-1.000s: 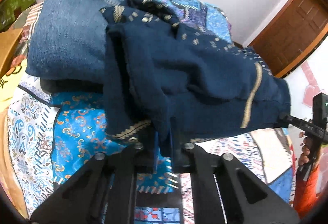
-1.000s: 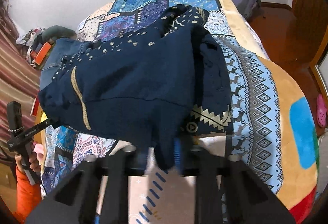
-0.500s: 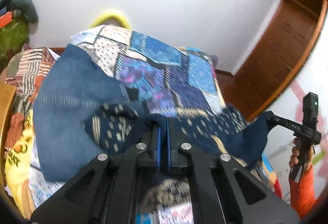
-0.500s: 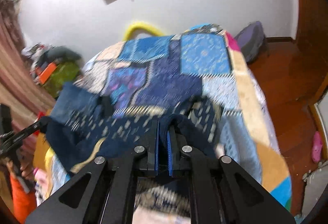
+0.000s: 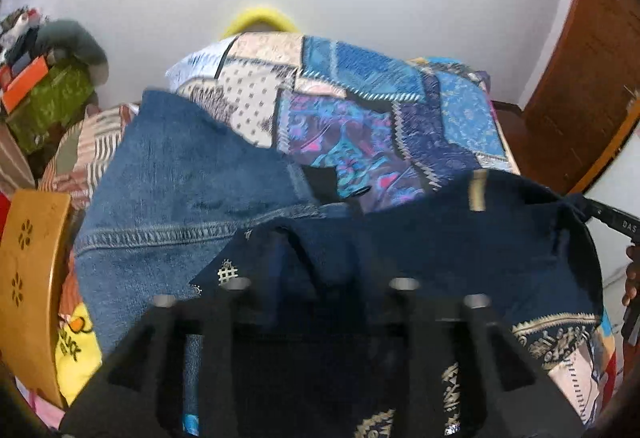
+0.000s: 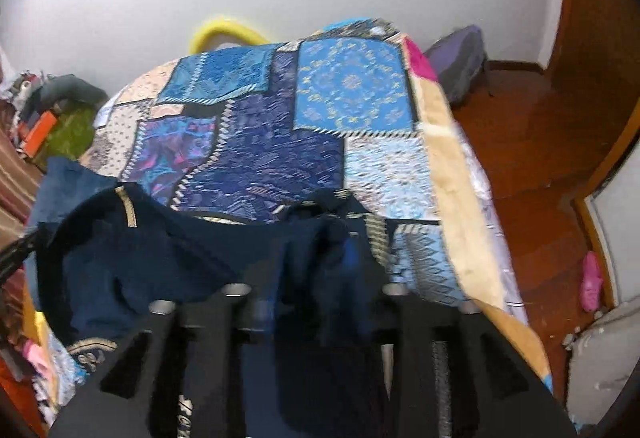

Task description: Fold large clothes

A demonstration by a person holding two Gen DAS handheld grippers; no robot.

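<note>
Left wrist view. We find the left tool [image 5: 318,286] with its jaws apart; they have just been opening. The navy garment [image 5: 440,250] lies draped between and over them, not visibly pinched. The cloth runs from this tool out to the right of the picture, long axis crosswise, its far corner at the tip of the right tool [image 5: 608,217], where a hand [image 5: 632,278] shows at the frame edge. Whether that corner is pinched we cannot tell from here. Beyond the garment lies a pair of blue jeans [image 5: 180,189] on the bed [image 5: 360,93]; the navy cloth overlaps the jeans' near edge. A wooden chair back [image 5: 32,278] stands at the left.

Right wrist view. The right tool [image 6: 316,294] also stands parted, having just been opening, with a bunch of the navy garment [image 6: 180,262] loose between the jaws. The cloth stretches away to the left, toward the other tool at the frame edge. The patchwork quilt [image 6: 352,93] ahead is bare of clothes; floor [image 6: 540,141] lies to the right.

Judgement: the fold edge is being laid down. The garment lies directly under both tools, equally near to each. The next grasp may catch the jeans beneath.
</note>
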